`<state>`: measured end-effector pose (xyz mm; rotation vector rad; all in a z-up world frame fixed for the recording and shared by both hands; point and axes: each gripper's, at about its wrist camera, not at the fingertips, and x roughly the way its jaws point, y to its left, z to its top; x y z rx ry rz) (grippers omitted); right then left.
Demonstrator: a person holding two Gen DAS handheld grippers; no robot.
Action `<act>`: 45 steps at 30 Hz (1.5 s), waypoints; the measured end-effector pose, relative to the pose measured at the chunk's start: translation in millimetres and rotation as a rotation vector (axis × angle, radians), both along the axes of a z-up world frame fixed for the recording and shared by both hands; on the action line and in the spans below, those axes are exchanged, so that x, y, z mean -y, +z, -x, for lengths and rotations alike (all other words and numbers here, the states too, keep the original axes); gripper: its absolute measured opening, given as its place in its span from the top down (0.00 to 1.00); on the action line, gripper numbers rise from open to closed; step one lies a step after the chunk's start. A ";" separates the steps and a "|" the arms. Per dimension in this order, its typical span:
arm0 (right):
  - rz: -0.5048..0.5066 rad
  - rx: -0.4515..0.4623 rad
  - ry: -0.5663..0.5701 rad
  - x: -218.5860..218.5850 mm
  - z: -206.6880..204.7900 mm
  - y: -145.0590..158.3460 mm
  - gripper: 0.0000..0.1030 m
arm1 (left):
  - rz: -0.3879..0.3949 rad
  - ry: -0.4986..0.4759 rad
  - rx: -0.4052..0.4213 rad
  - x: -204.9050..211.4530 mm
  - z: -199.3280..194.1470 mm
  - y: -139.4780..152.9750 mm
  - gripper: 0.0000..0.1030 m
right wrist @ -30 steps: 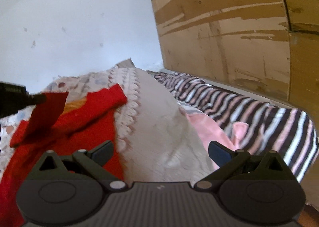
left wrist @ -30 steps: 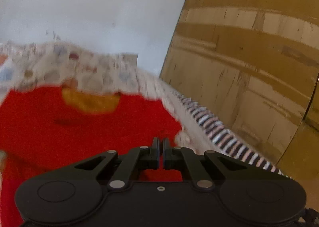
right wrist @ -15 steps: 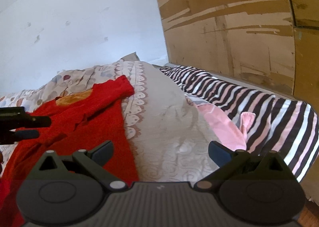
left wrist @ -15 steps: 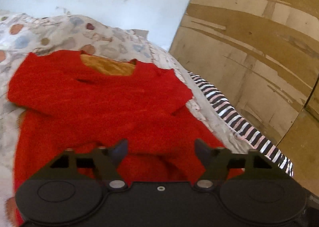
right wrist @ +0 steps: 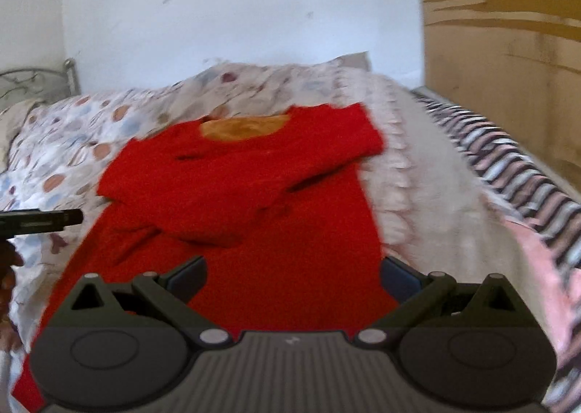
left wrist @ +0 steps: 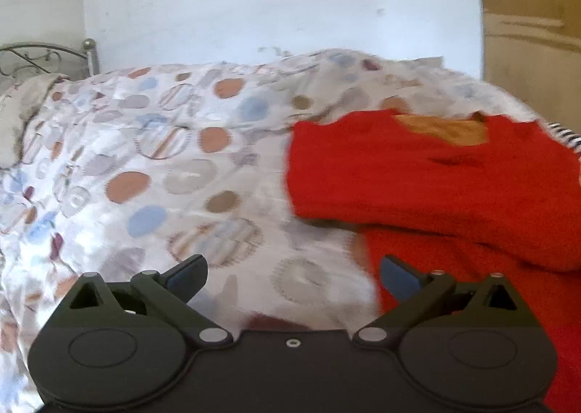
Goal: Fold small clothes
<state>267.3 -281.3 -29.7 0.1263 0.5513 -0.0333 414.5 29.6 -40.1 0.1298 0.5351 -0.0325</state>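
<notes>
A small red knit sweater (right wrist: 247, 195) with an orange inner neck lies on the bed, both sleeves folded across its chest. In the left wrist view the red sweater (left wrist: 435, 180) fills the right side. My left gripper (left wrist: 294, 273) hovers over the dotted bedspread just left of the sweater's edge, its jaws opening wide with nothing between them. My right gripper (right wrist: 292, 273) is open above the sweater's lower body, nothing gripped. One finger of the left gripper (right wrist: 40, 222) pokes in from the left edge of the right wrist view.
The bedspread (left wrist: 145, 158) has coloured circles. A grey lace-edged cloth (right wrist: 435, 187), a pink garment (right wrist: 544, 267) and a striped fabric (right wrist: 508, 158) lie right of the sweater. A wooden panel (right wrist: 508, 31) stands at the right, a metal bed frame (left wrist: 43, 53) at far left.
My left gripper let go of the sleeve, which now lies across the chest, opened wide and swung left off the sweater. My right gripper moved left over the sweater.
</notes>
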 end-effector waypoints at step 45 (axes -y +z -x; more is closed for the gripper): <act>-0.108 0.009 0.001 31.7 21.4 -14.6 0.00 | 0.189 0.145 -0.014 -33.4 89.0 17.1 0.01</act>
